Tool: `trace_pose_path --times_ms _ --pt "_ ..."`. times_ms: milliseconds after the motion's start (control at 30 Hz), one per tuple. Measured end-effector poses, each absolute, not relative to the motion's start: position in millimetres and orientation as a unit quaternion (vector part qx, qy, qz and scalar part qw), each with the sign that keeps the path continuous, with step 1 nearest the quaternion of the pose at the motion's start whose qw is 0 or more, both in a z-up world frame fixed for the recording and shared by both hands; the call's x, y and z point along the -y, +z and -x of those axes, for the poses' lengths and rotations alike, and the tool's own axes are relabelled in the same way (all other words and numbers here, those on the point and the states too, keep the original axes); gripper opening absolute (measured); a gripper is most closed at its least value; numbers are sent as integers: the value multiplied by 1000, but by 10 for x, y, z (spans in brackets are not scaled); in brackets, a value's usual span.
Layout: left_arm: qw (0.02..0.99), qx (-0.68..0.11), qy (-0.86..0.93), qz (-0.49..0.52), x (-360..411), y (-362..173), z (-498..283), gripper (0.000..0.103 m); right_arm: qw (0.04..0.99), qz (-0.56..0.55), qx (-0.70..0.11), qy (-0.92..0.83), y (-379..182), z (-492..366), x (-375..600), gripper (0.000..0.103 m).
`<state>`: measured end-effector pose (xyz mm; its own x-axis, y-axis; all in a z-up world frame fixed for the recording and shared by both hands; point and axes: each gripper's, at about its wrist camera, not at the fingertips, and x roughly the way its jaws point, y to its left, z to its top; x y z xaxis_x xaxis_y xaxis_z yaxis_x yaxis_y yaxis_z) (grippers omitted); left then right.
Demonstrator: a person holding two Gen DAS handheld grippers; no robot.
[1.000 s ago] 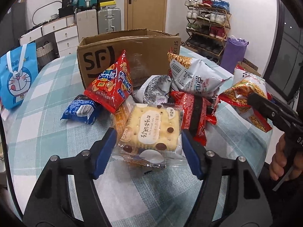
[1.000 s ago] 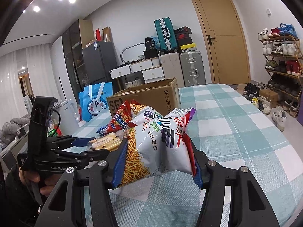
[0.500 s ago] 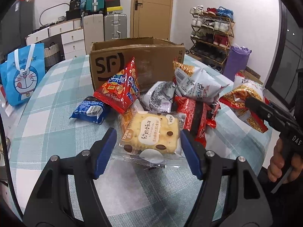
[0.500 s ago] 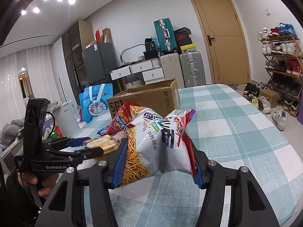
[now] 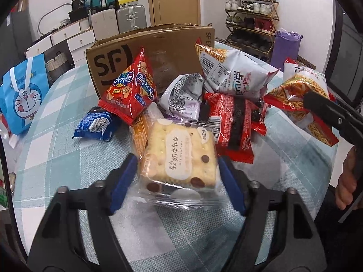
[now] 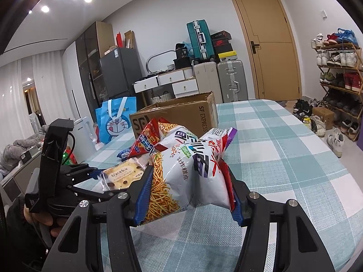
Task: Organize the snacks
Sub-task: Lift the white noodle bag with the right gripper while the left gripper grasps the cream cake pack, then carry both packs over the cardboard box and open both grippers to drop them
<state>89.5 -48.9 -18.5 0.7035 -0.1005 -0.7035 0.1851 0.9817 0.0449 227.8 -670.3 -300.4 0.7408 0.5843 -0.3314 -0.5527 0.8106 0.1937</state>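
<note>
My left gripper (image 5: pixel 177 181) is shut on a clear-wrapped biscuit pack (image 5: pixel 179 156) with chocolate chips, held above the checked tablecloth; the pack also shows in the right wrist view (image 6: pixel 122 174). My right gripper (image 6: pixel 188 195) is shut on a white and orange bag of fried sticks (image 6: pixel 188 170), also seen at the right of the left wrist view (image 5: pixel 301 99). Behind lie a red crisp bag (image 5: pixel 129 90), a blue pack (image 5: pixel 97 127), a grey pack (image 5: pixel 183 95), a red-black pack (image 5: pixel 233 127) and a white bag (image 5: pixel 233 74). An open SF cardboard box (image 5: pixel 158 43) stands behind them.
A blue Doraemon bag (image 5: pixel 22 93) stands at the table's left edge. Suitcases, drawers and a shoe rack (image 5: pixel 249 15) line the room beyond. The table's right edge (image 5: pixel 326 158) is close to the right hand. A white kettle (image 6: pixel 84 133) stands at the left.
The left gripper has risen and moved towards the box with the biscuit pack, which now tilts up more. The right gripper holds its bag almost still.
</note>
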Motion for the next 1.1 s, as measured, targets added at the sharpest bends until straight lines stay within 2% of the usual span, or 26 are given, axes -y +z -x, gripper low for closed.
trace_pose_path --times_ms 233,633,1100 --pt "935 -343 -75 -54 448 -52 -798 54 932 -42 -190 305 -2998 -2286 6717 59" --pt "946 -312 -78 -43 452 159 -597 54 933 -43 -185 305 -2980 -2282 6741 59" --pt "961 -270 -57 0 225 514 -485 54 932 -34 -164 322 -2670 -2381 6642 59"
